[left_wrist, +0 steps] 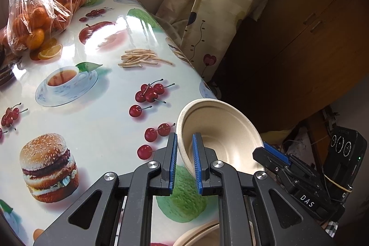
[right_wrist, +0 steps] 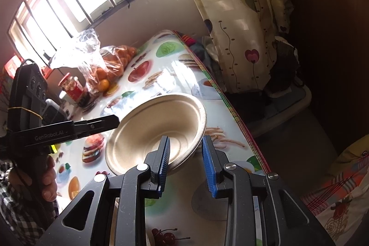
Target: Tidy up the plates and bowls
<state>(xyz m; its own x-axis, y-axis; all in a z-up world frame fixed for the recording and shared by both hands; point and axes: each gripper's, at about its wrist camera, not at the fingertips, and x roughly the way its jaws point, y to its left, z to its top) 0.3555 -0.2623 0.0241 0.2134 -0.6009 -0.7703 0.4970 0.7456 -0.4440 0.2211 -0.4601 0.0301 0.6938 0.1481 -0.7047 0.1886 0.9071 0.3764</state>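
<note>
Bowl [left_wrist: 219, 130] base hidden behind gripper [left_wrist: 185, 155]

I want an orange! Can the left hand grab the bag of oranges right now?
Probably not yet. The left fingers are shut on the bowl, and the bag of oranges sits at the far end of the table. Nothing stands between them, though.

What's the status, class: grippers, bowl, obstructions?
Left gripper shut on bowl rim. Right gripper open, straddling opposite rim. Bowl tilted, airborne. Nothing in the way.

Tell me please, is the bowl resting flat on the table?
No, the bowl is tilted up above the table, its rim pinched by the left gripper.
</note>
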